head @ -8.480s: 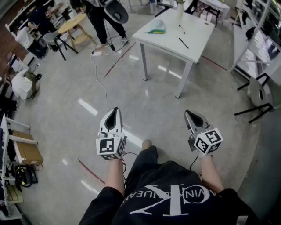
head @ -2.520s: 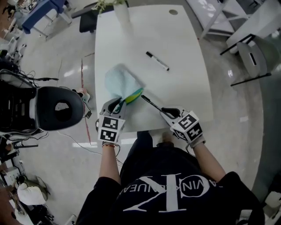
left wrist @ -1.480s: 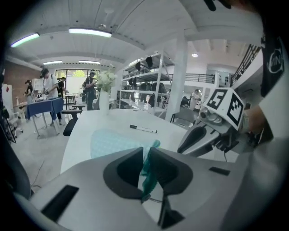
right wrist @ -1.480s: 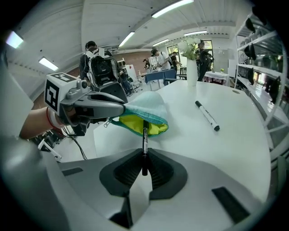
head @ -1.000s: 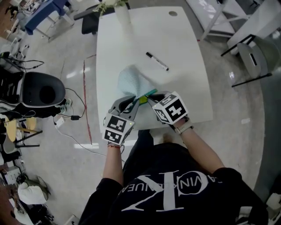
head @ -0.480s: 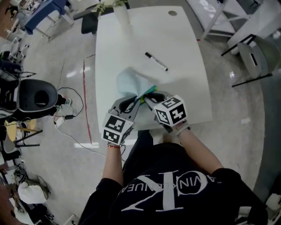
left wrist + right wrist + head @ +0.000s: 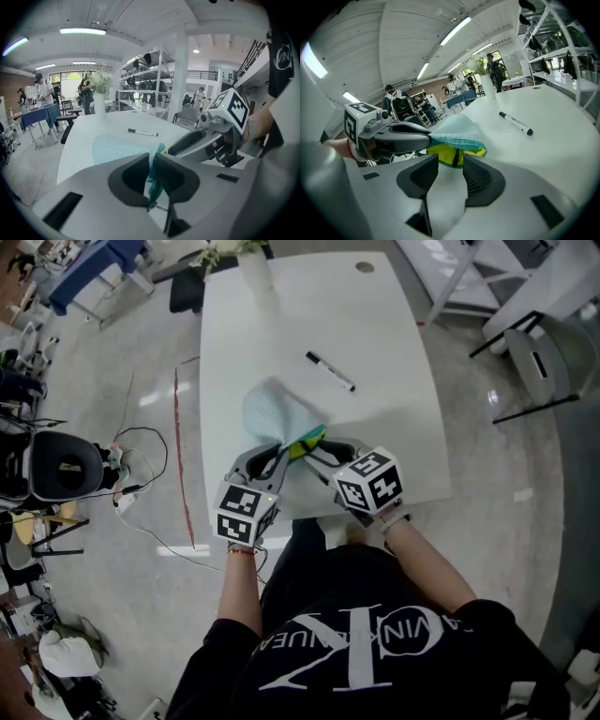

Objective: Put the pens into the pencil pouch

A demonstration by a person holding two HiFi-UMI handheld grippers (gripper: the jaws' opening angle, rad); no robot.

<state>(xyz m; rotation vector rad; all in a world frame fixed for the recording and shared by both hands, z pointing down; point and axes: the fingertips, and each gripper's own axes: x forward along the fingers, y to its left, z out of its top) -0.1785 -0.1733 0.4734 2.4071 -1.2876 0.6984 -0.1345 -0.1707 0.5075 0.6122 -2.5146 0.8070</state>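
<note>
A light blue pencil pouch lies near the white table's front edge, its yellow-lined mouth facing me. My left gripper is shut on the pouch's teal zipper edge and holds the mouth up. My right gripper is just in front of the mouth, and its jaws are opening. A dark pen end pokes out of the pouch between them, and the pads do not touch it. A second black-and-white pen lies farther back on the table.
A white vase with flowers stands at the table's far left edge. A black chair and cables are on the floor to the left. Shelving and a chair stand to the right of the table.
My right gripper's jaws have spread wide and let go of the pen, which now sits in the pouch mouth. The left gripper keeps its hold on the pouch edge.
</note>
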